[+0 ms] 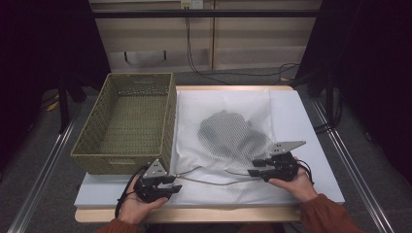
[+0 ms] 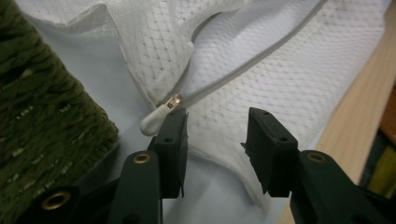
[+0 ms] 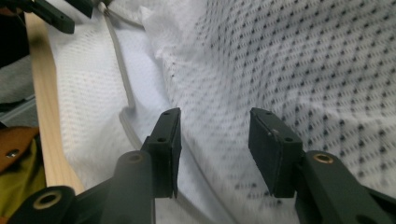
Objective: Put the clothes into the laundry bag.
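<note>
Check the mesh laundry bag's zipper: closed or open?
Closed, apparently: the zipper runs as one joined line, its slider at the end beside the left gripper; no gap visible.

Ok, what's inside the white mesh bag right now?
A dark bundle shows through the white mesh bag, lying in the bag's middle. The mesh blurs it, so what it is can't be told. The zipper runs along the near edge.

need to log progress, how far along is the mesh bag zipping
Done: the dark garment lies inside the white mesh bag. The zipper pull sits at the bag's left corner, beside the left gripper, so the zip looks run along. In hand: nothing; both the left and the right gripper stand open. Left, probably: moving the bag into the green basket.
</note>
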### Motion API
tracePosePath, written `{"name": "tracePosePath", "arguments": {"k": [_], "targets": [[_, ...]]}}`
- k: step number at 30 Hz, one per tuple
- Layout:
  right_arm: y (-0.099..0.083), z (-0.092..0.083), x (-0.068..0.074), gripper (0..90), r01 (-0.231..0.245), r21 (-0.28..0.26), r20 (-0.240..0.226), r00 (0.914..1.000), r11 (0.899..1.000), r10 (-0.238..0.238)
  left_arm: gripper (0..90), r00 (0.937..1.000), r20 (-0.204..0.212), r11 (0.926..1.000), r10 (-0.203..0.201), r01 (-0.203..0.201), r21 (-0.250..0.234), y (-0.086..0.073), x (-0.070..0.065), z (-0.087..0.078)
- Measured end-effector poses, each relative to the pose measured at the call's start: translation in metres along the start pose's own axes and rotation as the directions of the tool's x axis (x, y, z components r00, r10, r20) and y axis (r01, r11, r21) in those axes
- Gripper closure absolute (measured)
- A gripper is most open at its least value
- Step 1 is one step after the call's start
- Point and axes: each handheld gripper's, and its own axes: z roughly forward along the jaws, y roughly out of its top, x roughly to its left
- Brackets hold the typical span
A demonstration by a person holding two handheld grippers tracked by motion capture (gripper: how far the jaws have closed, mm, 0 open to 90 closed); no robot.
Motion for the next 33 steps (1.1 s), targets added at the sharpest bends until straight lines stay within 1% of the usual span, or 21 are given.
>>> {"name": "tracePosePath", "arguments": {"k": [3, 4, 6, 7, 8, 10, 11, 12, 14, 15, 17, 20, 21, 23, 25, 26, 27, 28, 29, 31, 33], "targets": [[-0.005, -0.005, -0.001, 55.2, -0.004, -0.008, 0.014, 0.9999, 1.0, 0.004, 55.6, 0.9997, 0.016, 0.9996, 0.02, -0.02, 0.022, -0.002, -0.001, 0.005], [-0.006, -0.007, -0.002, 55.2, -0.008, -0.011, 0.025, 0.9997, 1.0, 0.008, 55.7, 0.9995, 0.004, 0.9989, 0.03, -0.03, 0.036, -0.002, -0.003, 0.005], [-0.009, -0.011, -0.005, 54.3, -0.022, -0.017, 0.038, 0.999, 1.0, 0.023, 56.2, 0.9998, 0.008, 0.9995, 0.018, -0.018, 0.027, -0.002, -0.004, 0.005], [-0.011, -0.013, -0.007, 53.0, -0.03, -0.021, 0.046, 0.9985, 0.999, 0.031, 58.7, 0.9999, -0.003, 0.9995, 0.014, -0.014, 0.029, -0.002, -0.004, 0.006], [-0.012, -0.016, -0.009, 52.4, -0.04, -0.021, 0.05, 0.9979, 0.999, 0.041, 63.7, 0.9991, -0.024, 0.9987, 0.034, -0.033, 0.039, -0.001, -0.003, 0.005], [-0.016, -0.022, -0.014, 51.5, -0.05, -0.035, 0.072, 0.996, 0.998, 0.053, 72.0, 0.9995, -0.014, 0.9987, 0.028, -0.027, 0.043, -0.001, -0.003, 0.005], [-0.017, -0.026, -0.015, 50.6, -0.065, -0.042, 0.088, 0.9938, 0.997, 0.068, 79.8, 0.9987, -0.022, 0.9976, 0.045, -0.044, 0.054, 0.0, -0.002, 0.004], [-0.02, -0.03, -0.018, 49.6, -0.073, -0.055, 0.106, 0.9913, 0.996, 0.078, 83.0, 0.9993, -0.01, 0.998, 0.036, -0.036, 0.052, 0.0, -0.003, 0.004], [-0.024, -0.038, -0.022, 48.6, -0.095, -0.072, 0.115, 0.988, 0.993, 0.102, 86.1, 0.9991, -0.011, 0.9979, 0.04, -0.039, 0.051, 0.0, -0.003, 0.004], [-0.027, -0.041, -0.023, 48.2, -0.106, -0.082, 0.129, 0.9848, 0.991, 0.116, 87.6, 0.9994, 0.001, 0.9979, 0.036, -0.036, 0.054, -0.001, -0.003, 0.003], [-0.033, -0.048, -0.028, 47.1, -0.139, -0.101, 0.146, 0.9773, 0.985, 0.153, 88.5, 0.9992, 0.001, 0.9978, 0.041, -0.041, 0.053, -0.001, -0.003, 0.002], [-0.041, -0.053, -0.032, 47.0, -0.162, -0.104, 0.178, 0.9678, 0.981, 0.178, 89.0, 0.9994, 0.009, 0.9979, 0.034, -0.034, 0.056, -0.003, -0.004, -0.001], [-0.042, -0.054, -0.033, 47.1, -0.162, -0.096, 0.178, 0.968, 0.982, 0.178, 89.0, 0.9993, 0.013, 0.9979, 0.034, -0.035, 0.054, -0.004, -0.004, -0.001], [-0.045, -0.053, -0.033, 47.5, -0.173, -0.081, 0.198, 0.9625, 0.982, 0.186, 89.0, 0.9993, 0.014, 0.9982, 0.034, -0.034, 0.049, -0.005, -0.004, -0.003], [-0.046, -0.052, -0.033, 47.5, -0.169, -0.07, 0.208, 0.9614, 0.983, 0.18, 89.0, 0.9994, 0.011, 0.9984, 0.033, -0.033, 0.045, -0.006, -0.005, -0.003], [-0.046, -0.051, -0.033, 48.0, -0.173, -0.062, 0.207, 0.9613, 0.983, 0.182, 89.0, 0.9996, 0.018, 0.9993, 0.022, -0.023, 0.031, -0.006, -0.005, -0.002], [-0.046, -0.049, -0.033, 48.7, -0.174, -0.049, 0.22, 0.9585, 0.983, 0.181, 88.9, 0.9996, 0.018, 0.9993, 0.022, -0.023, 0.031, -0.006, -0.005, -0.002], [-0.047, -0.048, -0.033, 48.7, -0.173, -0.039, 0.226, 0.9579, 0.984, 0.177, 88.9, 0.9995, 0.014, 0.9988, 0.027, -0.028, 0.04, -0.007, -0.005, -0.003], [-0.047, -0.047, -0.034, 48.6, -0.168, -0.028, 0.228, 0.9588, 0.985, 0.17, 88.9, 0.9993, 0.027, 0.9991, 0.024, -0.025, 0.034, -0.007, -0.004, -0.003], [-0.048, -0.043, -0.033, 48.8, -0.163, -0.006, 0.247, 0.9557, 0.987, 0.159, 88.9, 0.9994, 0.027, 0.9989, 0.022, -0.023, 0.041, -0.007, -0.004, -0.004], [-0.05, -0.04, -0.034, 48.5, -0.172, 0.017, 0.251, 0.9543, 0.985, 0.162, 88.9, 0.9994, 0.026, 0.9988, 0.02, -0.022, 0.044, -0.009, -0.005, -0.006]]}}
